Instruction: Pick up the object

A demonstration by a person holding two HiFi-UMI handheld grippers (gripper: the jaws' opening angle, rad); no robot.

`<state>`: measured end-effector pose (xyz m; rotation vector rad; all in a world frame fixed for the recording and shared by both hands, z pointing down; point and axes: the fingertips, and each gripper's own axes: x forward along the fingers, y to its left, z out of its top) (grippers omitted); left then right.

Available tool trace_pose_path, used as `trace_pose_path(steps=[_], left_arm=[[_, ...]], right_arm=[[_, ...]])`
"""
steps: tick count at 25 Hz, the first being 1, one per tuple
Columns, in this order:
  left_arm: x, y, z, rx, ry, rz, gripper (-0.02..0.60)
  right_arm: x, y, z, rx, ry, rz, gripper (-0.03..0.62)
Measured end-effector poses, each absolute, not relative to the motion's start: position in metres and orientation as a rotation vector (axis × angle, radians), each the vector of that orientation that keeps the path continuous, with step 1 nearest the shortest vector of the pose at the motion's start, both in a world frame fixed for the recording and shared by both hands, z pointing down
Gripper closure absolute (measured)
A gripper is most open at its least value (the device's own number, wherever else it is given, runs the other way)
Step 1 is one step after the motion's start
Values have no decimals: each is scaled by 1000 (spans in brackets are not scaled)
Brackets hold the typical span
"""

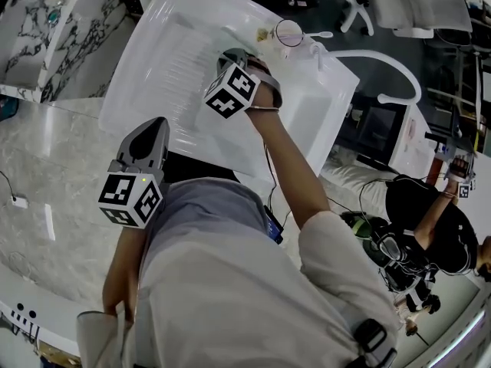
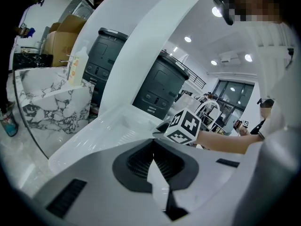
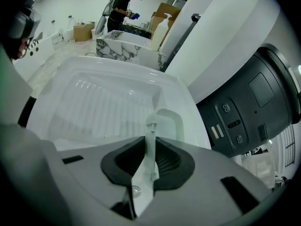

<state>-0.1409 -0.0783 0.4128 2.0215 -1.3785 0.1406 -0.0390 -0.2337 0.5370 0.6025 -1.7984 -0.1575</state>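
My right gripper (image 3: 150,142) had its jaws closed on the object (image 3: 150,125) — a thin, pale plastic piece, seen edge-on. The pads pressed it from both sides, and its upper end stood up past the tips. What sort of piece it was I could not make out.

Ahead of and below those jaws lay a white tub (image 3: 108,66) with a ribbed floor. A rounded recess in the tub's near corner sat just behind the object. Off to the right of the jaws, outside the tub, stood a dark grey bin (image 3: 244,112) with small buttons on its face. Far ahead, a person stood working at a marble counter.

My left gripper (image 2: 153,147) had its jaws drawn together, tips meeting, with nothing between them. It pointed at a shallow angle toward the same tub, whose rim ran ahead of and below the tips. The marker cube (image 2: 184,127) of my right gripper showed just beyond the left tips and a little to their right — my forearm trailed off from it further right. A marble-patterned block (image 2: 51,107) stood well to the left of those jaws.
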Motion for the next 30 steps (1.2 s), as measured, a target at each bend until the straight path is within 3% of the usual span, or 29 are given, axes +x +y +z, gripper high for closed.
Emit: trace_pose_path(steps=[30], left_arm=[[-127, -70, 402, 2004, -1403, 86, 581]], right_arm=[[-15, -190, 514, 658, -1925, 17, 530]])
